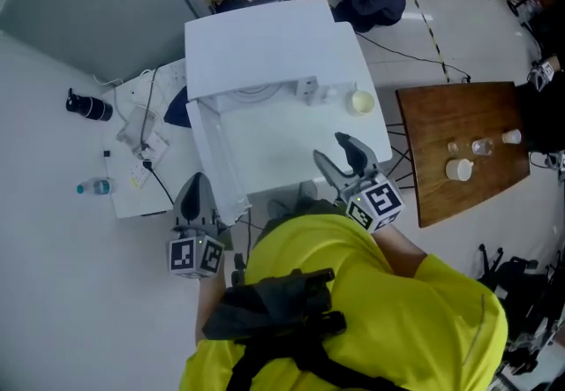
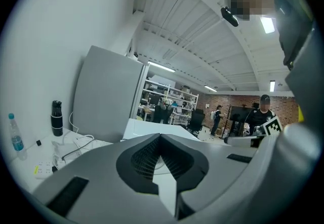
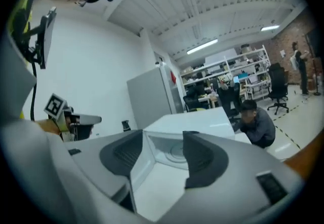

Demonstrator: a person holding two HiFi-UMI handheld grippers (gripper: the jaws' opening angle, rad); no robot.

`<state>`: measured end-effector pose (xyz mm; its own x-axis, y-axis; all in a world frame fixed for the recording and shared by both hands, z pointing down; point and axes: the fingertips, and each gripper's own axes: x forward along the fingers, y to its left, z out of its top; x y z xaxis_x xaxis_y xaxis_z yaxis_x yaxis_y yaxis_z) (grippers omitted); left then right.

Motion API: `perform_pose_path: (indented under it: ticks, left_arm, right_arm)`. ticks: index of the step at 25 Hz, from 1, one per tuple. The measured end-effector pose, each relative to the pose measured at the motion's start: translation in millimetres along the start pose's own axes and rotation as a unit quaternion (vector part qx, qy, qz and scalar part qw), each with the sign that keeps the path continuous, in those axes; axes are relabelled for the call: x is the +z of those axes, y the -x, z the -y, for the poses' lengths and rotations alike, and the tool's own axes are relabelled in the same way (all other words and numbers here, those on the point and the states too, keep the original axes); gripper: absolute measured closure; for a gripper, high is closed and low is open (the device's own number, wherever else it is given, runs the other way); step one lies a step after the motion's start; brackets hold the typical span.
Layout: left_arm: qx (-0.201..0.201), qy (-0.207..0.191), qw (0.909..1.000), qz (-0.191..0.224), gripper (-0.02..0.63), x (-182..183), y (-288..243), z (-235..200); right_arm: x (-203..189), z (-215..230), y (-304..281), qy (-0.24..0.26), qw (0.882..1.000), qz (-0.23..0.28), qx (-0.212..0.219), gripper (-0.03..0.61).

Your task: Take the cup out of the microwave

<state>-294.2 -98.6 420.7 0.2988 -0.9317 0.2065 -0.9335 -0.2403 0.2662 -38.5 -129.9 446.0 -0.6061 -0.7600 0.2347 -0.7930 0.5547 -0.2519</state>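
Since the cup (image 1: 362,101) already stands on the white desk (image 1: 291,160) just right of the microwave (image 1: 265,41), whose cavity looks empty, what is left is best done by drawing the claws back without brushing it. It sits upright, mouth up, so its long axis runs vertical. The right claw (image 1: 333,147) is spread and empty near it; the left claw (image 1: 196,191) is pressed together beside the open door (image 1: 212,160).

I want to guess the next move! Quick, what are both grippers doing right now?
Left gripper: fingers closed, holding nothing.
Right gripper: fingers open, holding nothing.
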Motion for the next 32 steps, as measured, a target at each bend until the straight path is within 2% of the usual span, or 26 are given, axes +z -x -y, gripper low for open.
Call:
perform_pose_path:
  ticks: [1,2,3,4,7,23,32]
  left_arm:
    - [-0.001,-0.001,1.0,0.003,0.621,3,3,1]
    - [-0.002,-0.002,1.0,0.005,0.621,5,5,1]
    - [-0.003,-0.002,1.0,0.007,0.621,8,8,2]
    - [-0.004,-0.002,0.9999,0.01,0.621,10,11,2]
    - [-0.006,-0.004,0.9999,0.016,0.621,16,17,1]
    - [-0.037,-0.013,0.9992,0.006,0.621,20,14,9]
    - [-0.039,-0.014,0.9991,-0.004,0.621,16,10,7]
  right_arm:
    - [16,-6,6,0.004,1.0,0.021,-0.002,0.331]
    - [31,-11,13,0.008,0.999,0.04,-0.007,0.389]
    - [43,-15,20,0.01,0.998,0.056,-0.012,0.503]
    - [52,-19,25,0.013,0.997,0.069,-0.015,0.567]
    - [65,-31,35,0.026,0.996,0.087,-0.017,0.575]
    - [64,-46,27,0.028,0.997,0.078,-0.011,0.575]
    - [60,-45,22,0.019,0.996,0.08,-0.018,0.575]
